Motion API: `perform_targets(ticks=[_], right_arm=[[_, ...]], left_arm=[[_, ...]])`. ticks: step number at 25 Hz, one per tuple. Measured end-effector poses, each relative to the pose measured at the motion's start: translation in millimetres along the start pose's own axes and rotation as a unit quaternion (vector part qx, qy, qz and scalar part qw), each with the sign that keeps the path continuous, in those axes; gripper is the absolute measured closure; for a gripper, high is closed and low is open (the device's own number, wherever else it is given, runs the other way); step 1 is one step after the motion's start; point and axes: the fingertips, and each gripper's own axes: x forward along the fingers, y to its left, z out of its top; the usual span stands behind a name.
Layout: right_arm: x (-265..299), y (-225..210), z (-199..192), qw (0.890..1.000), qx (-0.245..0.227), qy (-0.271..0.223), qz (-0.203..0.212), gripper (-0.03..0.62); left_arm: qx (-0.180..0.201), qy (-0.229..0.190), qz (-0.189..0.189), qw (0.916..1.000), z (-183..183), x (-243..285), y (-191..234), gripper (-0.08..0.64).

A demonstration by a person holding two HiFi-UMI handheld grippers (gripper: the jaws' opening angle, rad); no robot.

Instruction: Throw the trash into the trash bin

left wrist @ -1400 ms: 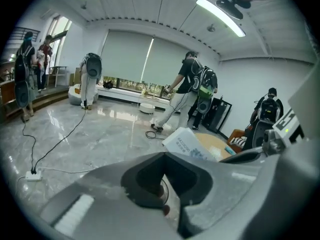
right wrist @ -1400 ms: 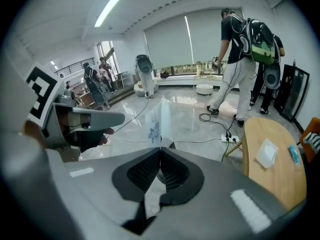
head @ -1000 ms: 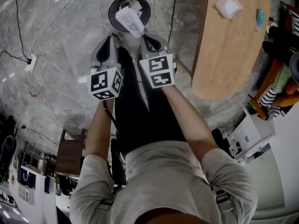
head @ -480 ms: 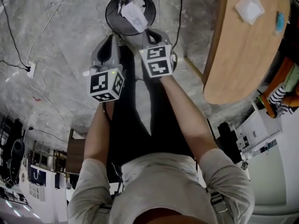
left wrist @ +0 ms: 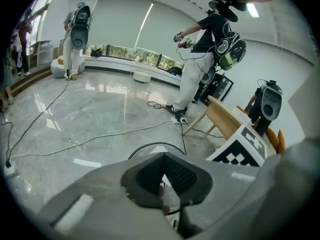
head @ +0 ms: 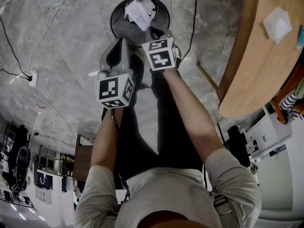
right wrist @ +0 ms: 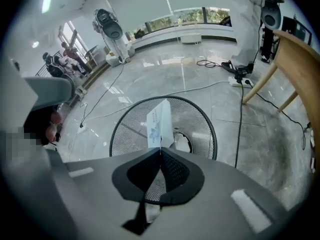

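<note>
black wire-mesh trash bin (head: 118, 26) stands on the grey marble floor (head: 61, 42), at the far end of the head view, straight ahead of both grippers.

right gripper (head: 152, 31): jaws together, clamped on the edge of a white paper wrapper (head: 140, 13) with faint blue print. the wrapper sticks out past the tips and sits over the bin mouth, inside the rim outline in both the head view and the right gripper view. gripper points steeply down at the bin. more white stuff shows low in the bin, can't tell what.

left gripper (head: 124, 39): jaws together, nothing between them. just left of the right gripper and a bit nearer, tip at the bin's near rim, not over the opening.

wooden table (head: 247, 56) on the right, well apart from the bin, with a white folded napkin (head: 277, 25) on top. black cable (head: 194, 27) runs along the floor between bin and table.
</note>
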Motion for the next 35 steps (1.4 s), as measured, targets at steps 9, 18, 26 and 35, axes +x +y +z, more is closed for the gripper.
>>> perform_targets(ticks=[9,18,26,35], right_arm=[[36,3,0,1.0,0.013,0.021,0.014,0.514],[-29,10,39,0.999,-0.006,-0.037,0.014,0.583],[-184,44,125,0.989,-0.024,-0.145,0.035,0.584],[-422,87,219,0.947,-0.06,-0.313,0.043,0.584]], left_arm=[[-0.003,0.02,0.002,0.9998,-8,7,17,0.541],[-0.008,0.002,0.007,0.9999,29,-23,-4,0.541],[0.005,-0.048,-0.005,0.9988,126,-95,-59,0.541],[0.03,-0.149,-0.023,0.9881,261,-216,-143,0.541]])
